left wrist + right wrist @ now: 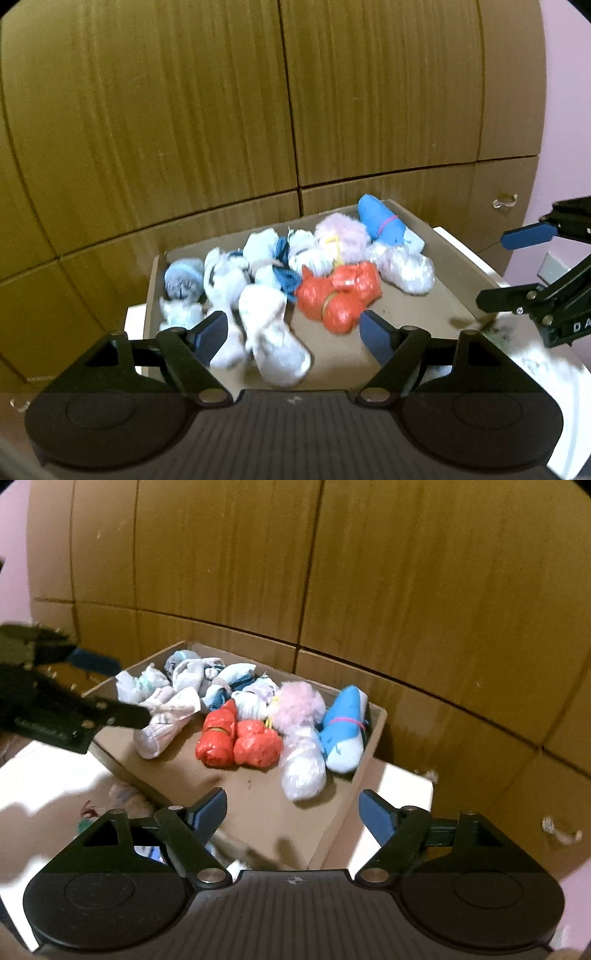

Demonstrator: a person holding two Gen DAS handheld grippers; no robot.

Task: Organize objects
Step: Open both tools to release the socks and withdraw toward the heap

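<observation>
cardboard: a shallow brown cardboard tray [258,805] sits on a white surface [40,775] in front of wood-grain panels [406,572]; its near part is bare.
bundles: rolled sock bundles lie in a loose heap toward the tray's far side, most of them touching their neighbours.
red pair: two red bundles [236,740] lie side by side near the middle of the heap, one of them with a yellow band around it.
pink one: a fluffy pink bundle [299,705] lies just behind a pale white roll [303,771], right of the red ones in the right wrist view.
blue one: a blue-and-white bundle [343,727] with a pink band around it rests against the tray's far right wall.
pale group: white and light-blue bundles [258,280] crowd the left of the heap; a long white roll [273,339] reaches nearest to the left gripper.
left gripper: the left gripper [293,334] has its blue pads spread wide over the tray's near edge; the long white roll lies between the fingers, and whether a pad touches it cannot be told through the blur.
right gripper: the right gripper [293,812] is spread wide above the bare cardboard, with nothing between its fingers.
cross views: each gripper shows at the edge of the other's camera, blurred, with its fingers apart.
</observation>
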